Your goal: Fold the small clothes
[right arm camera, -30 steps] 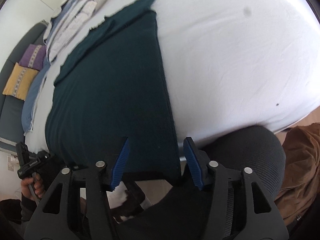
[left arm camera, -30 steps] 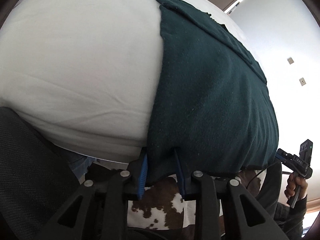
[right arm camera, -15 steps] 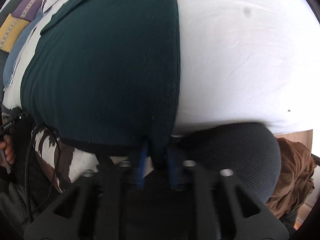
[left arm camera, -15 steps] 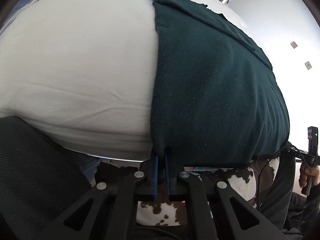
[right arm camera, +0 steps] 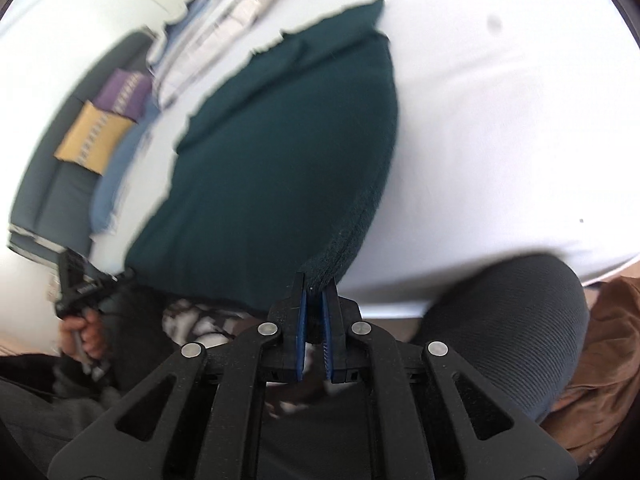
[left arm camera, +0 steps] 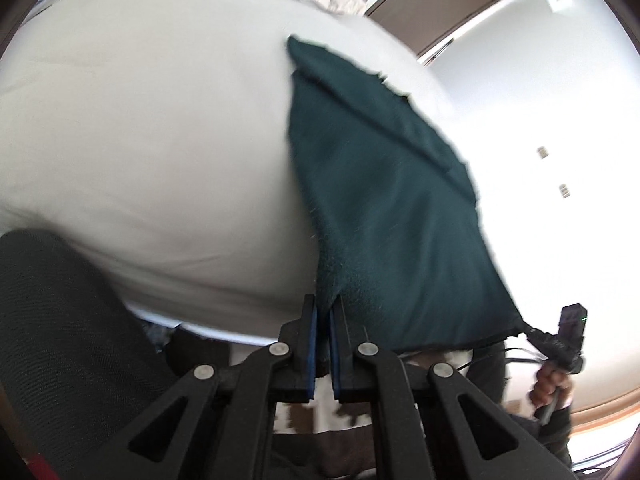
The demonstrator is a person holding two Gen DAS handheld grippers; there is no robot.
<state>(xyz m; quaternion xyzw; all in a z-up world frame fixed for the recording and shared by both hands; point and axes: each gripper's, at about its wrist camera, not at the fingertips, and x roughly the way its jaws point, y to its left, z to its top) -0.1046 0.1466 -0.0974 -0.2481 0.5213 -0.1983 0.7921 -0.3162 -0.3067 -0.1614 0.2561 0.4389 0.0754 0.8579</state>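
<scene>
Left gripper (left arm camera: 323,312): blue-padded jaws pinched shut on the near left corner of the dark green garment (left arm camera: 384,208), cloth edge wedged between the pads. Right gripper (right arm camera: 315,292): likewise clamped tight, on the near right corner of the same garment (right arm camera: 280,168), a rolled hem rising from between the pads. Each gripper also caught in the other's view: the right one low at the right of the left wrist view (left arm camera: 560,344), the left one low at the left of the right wrist view (right arm camera: 80,288), each gripped by a bare hand, the near hem strung between them.

Garment lifted at its near edge, far part lying on the white sheet (left arm camera: 140,140) of the bed, a folded flap with a ragged edge across the far end. Both views blurred.

Beyond the garment: a stack of folded pale linens (right arm camera: 216,32) at the far side of the bed, a blue cloth (right arm camera: 116,176) beside it. Further off, a dark sofa with a yellow cushion (right arm camera: 90,140) and a purple cushion (right arm camera: 122,92). Close in, a dark mesh chair back (right arm camera: 508,320) just beside the bed edge, a brown cloth (right arm camera: 604,360) past it, and a brown-and-white patterned fabric (left arm camera: 320,412) under the left gripper.
</scene>
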